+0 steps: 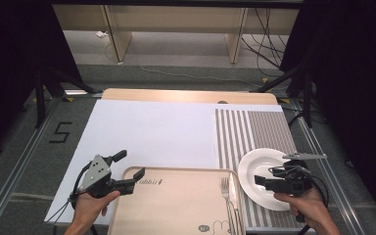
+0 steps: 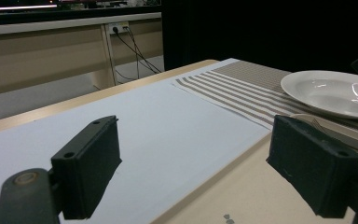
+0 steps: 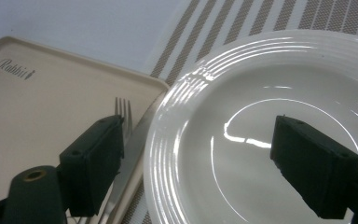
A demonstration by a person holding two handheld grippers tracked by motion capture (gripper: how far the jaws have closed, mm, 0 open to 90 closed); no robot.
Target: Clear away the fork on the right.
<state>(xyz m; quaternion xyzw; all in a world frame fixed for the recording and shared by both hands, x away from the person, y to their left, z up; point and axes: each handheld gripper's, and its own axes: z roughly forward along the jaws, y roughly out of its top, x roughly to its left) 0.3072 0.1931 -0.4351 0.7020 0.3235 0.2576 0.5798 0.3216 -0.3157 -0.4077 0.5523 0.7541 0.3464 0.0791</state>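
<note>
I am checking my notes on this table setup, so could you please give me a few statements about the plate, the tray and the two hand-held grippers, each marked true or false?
1. The white plate lies on the striped placemat. True.
2. The plate holds food. False: it is empty.
3. A fork lies on the beige tray, near its right edge. True.
4. The right hand-held gripper is shut on the fork. False: its jaws are open above the plate and grip nothing.
5. The left hand-held gripper is open at the tray's far left corner. True.
6. The tray lies on the striped placemat. False: it lies mostly on the white sheet.
</note>
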